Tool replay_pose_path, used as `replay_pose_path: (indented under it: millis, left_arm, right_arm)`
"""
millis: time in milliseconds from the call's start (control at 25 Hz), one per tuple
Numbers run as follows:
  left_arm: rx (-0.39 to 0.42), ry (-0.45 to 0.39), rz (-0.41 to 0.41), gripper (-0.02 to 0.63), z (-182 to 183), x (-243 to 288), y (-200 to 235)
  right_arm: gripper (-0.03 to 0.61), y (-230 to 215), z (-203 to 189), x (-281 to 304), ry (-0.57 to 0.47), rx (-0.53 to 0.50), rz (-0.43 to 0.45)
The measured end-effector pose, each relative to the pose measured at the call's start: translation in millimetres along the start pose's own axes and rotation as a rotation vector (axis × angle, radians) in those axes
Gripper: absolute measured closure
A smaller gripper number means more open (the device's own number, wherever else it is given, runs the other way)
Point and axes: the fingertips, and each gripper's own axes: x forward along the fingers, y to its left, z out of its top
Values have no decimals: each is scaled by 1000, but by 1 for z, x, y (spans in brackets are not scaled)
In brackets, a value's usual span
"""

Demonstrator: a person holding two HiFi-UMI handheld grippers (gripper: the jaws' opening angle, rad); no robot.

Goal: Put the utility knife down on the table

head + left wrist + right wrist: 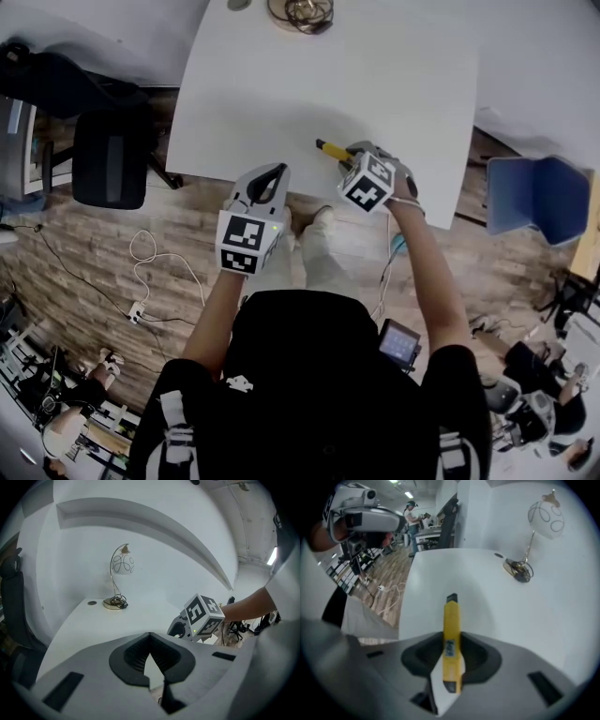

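One utility knife (451, 613) was in view, yellow with a dark tip, and the small label on its body was too blurred to read. No other writing showed; the cube on each of the two hand-held grippers carried only black-and-white square markers.

The right hand-held gripper (451, 637) was clamped on the knife. Its jaws pressed the rear half of the handle from both sides, and the front half stuck out past them. In the head view the knife (331, 148) poked out leftward from that gripper (351, 153) over the one white table (375, 75), close to its near edge. Whether the knife touched the table could not be told.

The left hand-held gripper (277, 171) hung just off the near edge, beside the right one and apart from the knife. Its jaws met at the tips with nothing between them (150, 637).

One lamp (123, 564) stood at the far side of the table. Two chairs, one black (111, 155) and one blue (539, 192), flanked the table.
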Motion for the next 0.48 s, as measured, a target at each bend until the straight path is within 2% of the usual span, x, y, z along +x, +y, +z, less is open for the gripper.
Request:
replay_pose_path:
  millis: [480]
  left_arm:
    - [-9,18,-6,598,-10,1,0]
  right_arm:
    - [442,6,-14,20,73,-42,18]
